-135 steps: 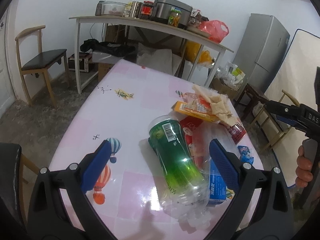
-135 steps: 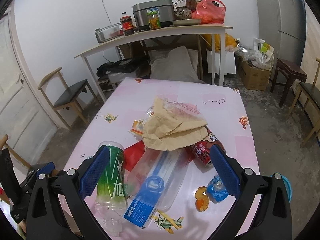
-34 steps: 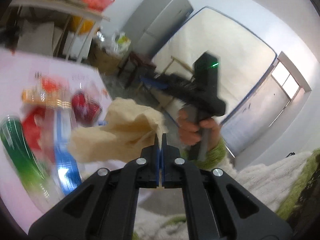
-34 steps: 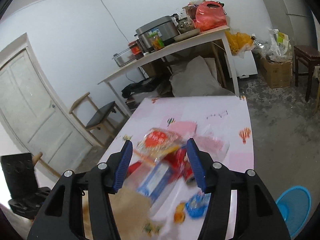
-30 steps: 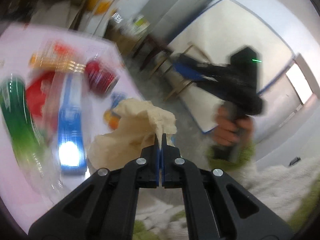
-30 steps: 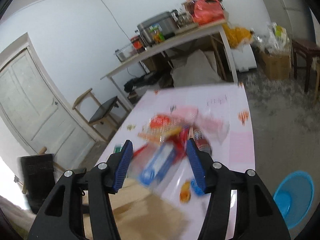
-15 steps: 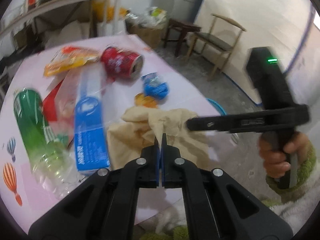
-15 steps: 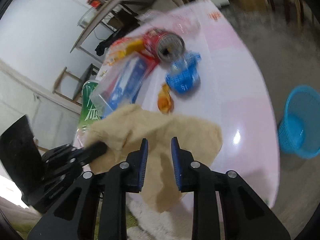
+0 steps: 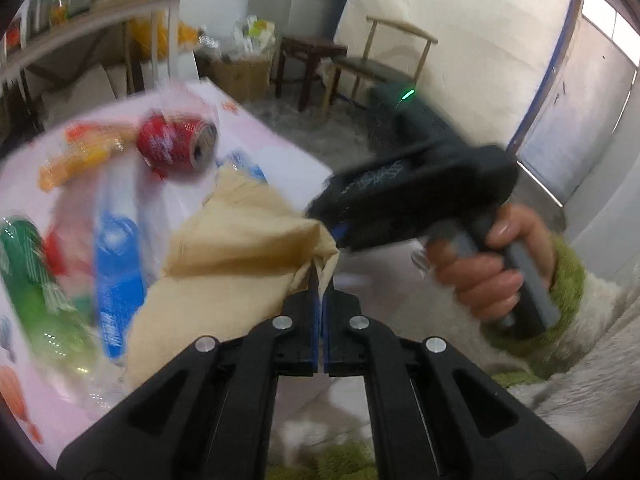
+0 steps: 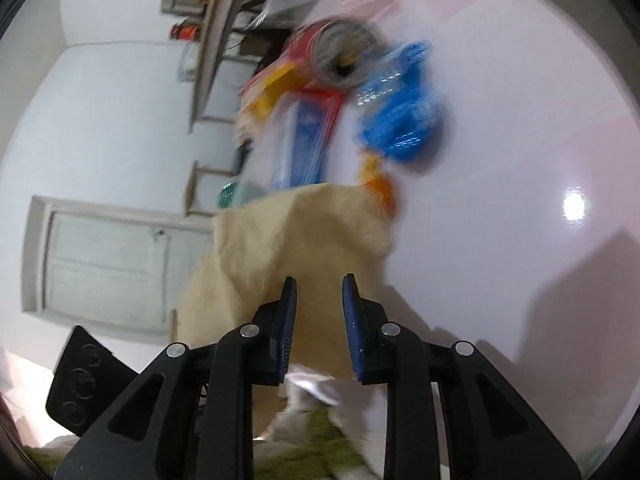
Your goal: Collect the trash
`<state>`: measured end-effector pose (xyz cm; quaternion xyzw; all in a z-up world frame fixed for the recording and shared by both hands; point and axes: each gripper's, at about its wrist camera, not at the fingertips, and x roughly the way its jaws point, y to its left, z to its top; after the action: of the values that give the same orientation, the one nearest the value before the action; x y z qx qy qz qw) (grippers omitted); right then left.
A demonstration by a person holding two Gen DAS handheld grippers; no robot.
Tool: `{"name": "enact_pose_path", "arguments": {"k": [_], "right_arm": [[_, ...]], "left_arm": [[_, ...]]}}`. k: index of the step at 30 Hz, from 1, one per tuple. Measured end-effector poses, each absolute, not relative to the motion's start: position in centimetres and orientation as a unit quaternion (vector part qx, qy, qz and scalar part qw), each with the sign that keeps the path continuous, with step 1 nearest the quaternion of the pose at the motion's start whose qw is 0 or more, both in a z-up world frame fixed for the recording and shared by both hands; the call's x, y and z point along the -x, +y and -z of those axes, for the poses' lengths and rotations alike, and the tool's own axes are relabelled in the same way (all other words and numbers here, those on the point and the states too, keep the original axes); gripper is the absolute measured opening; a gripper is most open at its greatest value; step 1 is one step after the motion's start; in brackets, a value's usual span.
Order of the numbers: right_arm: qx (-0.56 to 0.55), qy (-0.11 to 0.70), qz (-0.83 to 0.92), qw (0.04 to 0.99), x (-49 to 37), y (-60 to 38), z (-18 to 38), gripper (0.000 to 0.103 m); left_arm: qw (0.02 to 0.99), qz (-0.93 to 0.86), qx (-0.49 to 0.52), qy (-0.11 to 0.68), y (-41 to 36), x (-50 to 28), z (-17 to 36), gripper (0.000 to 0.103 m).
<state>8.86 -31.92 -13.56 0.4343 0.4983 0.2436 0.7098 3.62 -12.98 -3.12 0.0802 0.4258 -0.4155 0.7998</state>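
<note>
Tan paper bag [image 9: 240, 256], soft and creased, hangs off the near table edge, stretched between both grippers. Left gripper [image 9: 319, 280]: fingers fully closed, pinching the bag's upper right corner right at the tips. Right gripper [image 10: 319, 292]: jaws have just been closing, now only narrowly apart with the bag's fabric-like fold running between the blue ribbed pads [image 10: 289, 312]; can't tell from the blurred frame whether the pads actually press on it. In the left view the right gripper's black body comes in from the right with its nose at the same bag corner, held by a hand [image 9: 492, 264] in a fuzzy green cuff.

Beyond the left fingertips, on the glossy pink-and-white table [image 10: 520, 140]: red drink can [image 9: 176, 146] on its side, open end toward the camera; yellow-orange snack wrapper [image 9: 80, 156] left of it; clear pack with blue label [image 9: 118, 264] partly covered by the bag; green plastic bottle [image 9: 36, 280] far left, lying flat. Crinkled blue wrapper [image 10: 404, 120] and small orange wrapper [image 10: 378, 184] sit just past the bag's far edge, ahead of the right fingers. All motion-blurred.

Versus half a second ago: bag now pulled taut into a flatter sheet, covering more of the blue-label pack; right gripper body sits closer to the left tips; the right view is rolled further sideways.
</note>
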Motion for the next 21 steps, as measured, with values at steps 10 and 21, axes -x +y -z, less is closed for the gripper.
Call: {"name": "enact_pose_path", "arguments": {"k": [10, 21], "right_arm": [[-0.362, 0.479, -0.208, 0.772, -6.8, -33.9, 10.3, 0.025], [-0.194, 0.565, -0.237, 0.766, -11.5, -26.1, 11.4, 0.016]], "left_arm": [[0.761, 0.382, 0.014, 0.524, -12.0, -7.1, 8.6, 0.000], [0.794, 0.358, -0.048, 0.489, -12.0, -5.5, 7.6, 0.019]]}}
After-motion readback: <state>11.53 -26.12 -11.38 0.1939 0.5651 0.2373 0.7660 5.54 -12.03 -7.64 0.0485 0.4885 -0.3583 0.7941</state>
